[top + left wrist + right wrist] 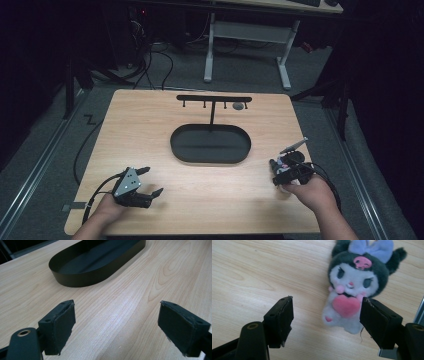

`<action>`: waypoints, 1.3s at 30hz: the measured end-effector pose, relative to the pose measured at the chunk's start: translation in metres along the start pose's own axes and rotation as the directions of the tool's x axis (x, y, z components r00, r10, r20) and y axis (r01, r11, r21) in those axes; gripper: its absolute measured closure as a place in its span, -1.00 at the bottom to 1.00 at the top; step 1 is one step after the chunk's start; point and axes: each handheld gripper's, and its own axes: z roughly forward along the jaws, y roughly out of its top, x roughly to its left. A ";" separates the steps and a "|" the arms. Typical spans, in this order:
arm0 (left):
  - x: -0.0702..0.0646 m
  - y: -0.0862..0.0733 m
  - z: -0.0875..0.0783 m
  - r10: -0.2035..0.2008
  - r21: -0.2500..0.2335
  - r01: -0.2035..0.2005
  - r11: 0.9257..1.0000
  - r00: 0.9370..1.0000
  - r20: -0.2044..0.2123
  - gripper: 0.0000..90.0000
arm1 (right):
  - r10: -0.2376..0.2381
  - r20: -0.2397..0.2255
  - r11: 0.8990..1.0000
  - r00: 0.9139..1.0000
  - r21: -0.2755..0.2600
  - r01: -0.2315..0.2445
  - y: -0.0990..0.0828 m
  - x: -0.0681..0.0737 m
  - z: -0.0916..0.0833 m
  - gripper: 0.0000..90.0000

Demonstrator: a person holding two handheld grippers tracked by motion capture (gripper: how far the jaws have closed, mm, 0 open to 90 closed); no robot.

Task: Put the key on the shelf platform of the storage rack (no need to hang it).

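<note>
A: Item one, the plush toy [352,292]?

B: Small doll, black hood with ears, lilac bow, pink skull badge on the forehead, pink heart held at the chest. It lies face up on the wooden table [150,125], near the right edge. In the right gripper view its long axis runs from the head at the top of the picture to the feet lower down, tilted slightly, feet toward the jaws. No brand, label or readable writing.

A: Right gripper [327,322]?

B: Jaws apart, hovering above the doll and not pressing it; nothing is pinched.

A: Left gripper [116,327]?

B: Jaws spread wide over bare wood, holding nothing, pointed toward the black oval tray [75,280].

A: Other stock?

B: A black hook rack [214,98] rising from the tray, mid-table. No lettering on either.
</note>
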 end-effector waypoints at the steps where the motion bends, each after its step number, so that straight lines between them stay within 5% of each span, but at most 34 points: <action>1: 0.000 0.000 0.000 0.000 0.000 0.000 1.000 1.000 0.000 -0.66 | 0.000 0.000 1.000 1.000 0.000 0.000 0.000 0.000 0.000 -0.40; 13: 0.000 0.000 0.000 0.001 0.001 -0.001 1.000 1.000 0.000 -0.66 | 0.054 0.003 0.998 0.999 0.014 -0.054 -0.010 -0.017 0.015 -0.42; 28: 0.000 0.000 0.000 0.005 0.001 -0.005 1.000 1.000 -0.001 -0.66 | 0.083 -0.004 0.996 0.997 0.035 -0.082 -0.018 -0.019 0.043 -0.34; 39: 0.000 0.000 0.000 0.005 0.002 -0.005 1.000 1.000 -0.002 -0.66 | 0.097 -0.002 0.995 0.995 0.026 -0.097 -0.020 -0.021 0.046 -0.23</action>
